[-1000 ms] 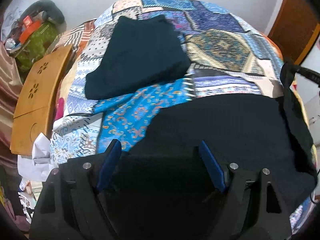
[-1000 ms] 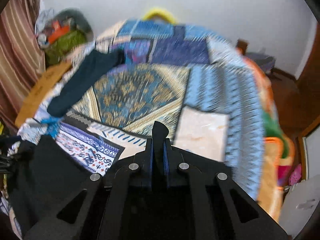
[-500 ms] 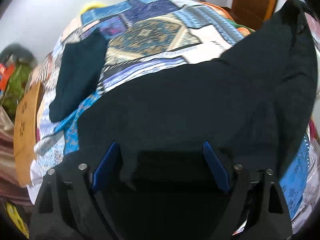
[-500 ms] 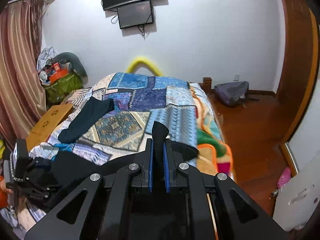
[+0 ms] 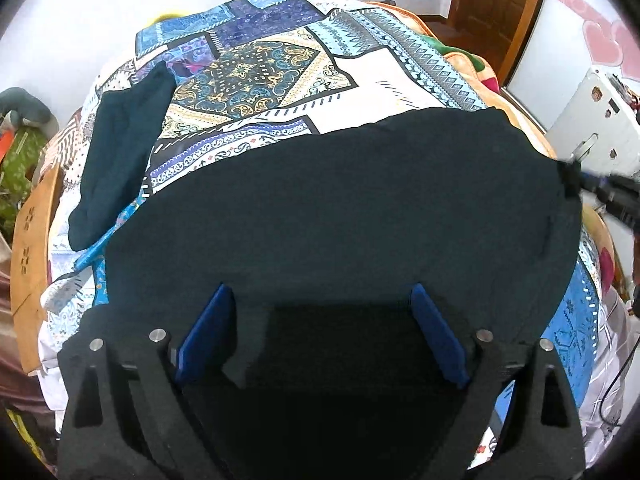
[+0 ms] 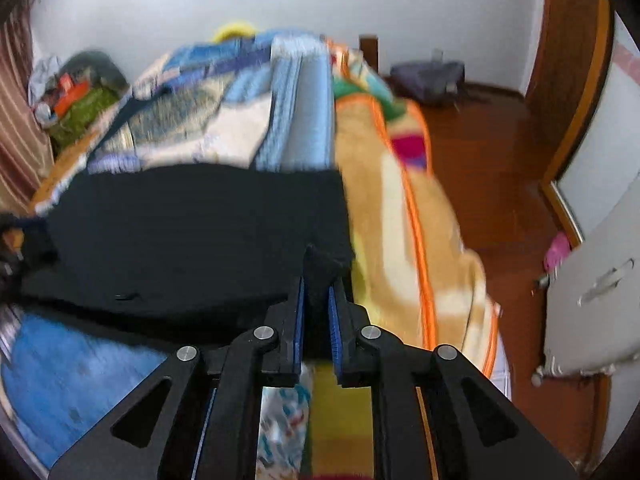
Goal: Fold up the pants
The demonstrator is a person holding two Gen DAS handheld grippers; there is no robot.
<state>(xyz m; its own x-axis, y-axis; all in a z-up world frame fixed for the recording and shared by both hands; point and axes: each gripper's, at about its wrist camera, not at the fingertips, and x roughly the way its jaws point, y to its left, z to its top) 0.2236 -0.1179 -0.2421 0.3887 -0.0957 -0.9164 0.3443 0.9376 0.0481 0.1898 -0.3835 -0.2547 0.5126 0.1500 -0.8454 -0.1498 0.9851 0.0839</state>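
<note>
The black pants [image 5: 340, 200] lie spread across the near part of a patchwork bedspread [image 5: 260, 68]. My left gripper [image 5: 320, 292] hovers over their near edge, its jaws wide and still opening, with the cloth under them and not pinched. In the blurred right wrist view, my right gripper [image 6: 317, 276] has a corner of the pants [image 6: 192, 232] between its blue pads. Its jaws are starting to open, but the cloth still fills the narrow gap. The right gripper [image 5: 612, 196] also shows at the pants' right corner in the left wrist view.
A second dark folded garment [image 5: 120, 152] lies on the bed's left side. A wooden board [image 5: 32, 232] leans by the left edge. An orange-trimmed blanket [image 6: 400, 220] hangs off the right side, with a white cabinet [image 6: 592, 300] and wooden floor beyond.
The pants' right side, held up high half a second ago, now lies flat on the bed. My right gripper came down to bed level with the corner. My left jaws widened.
</note>
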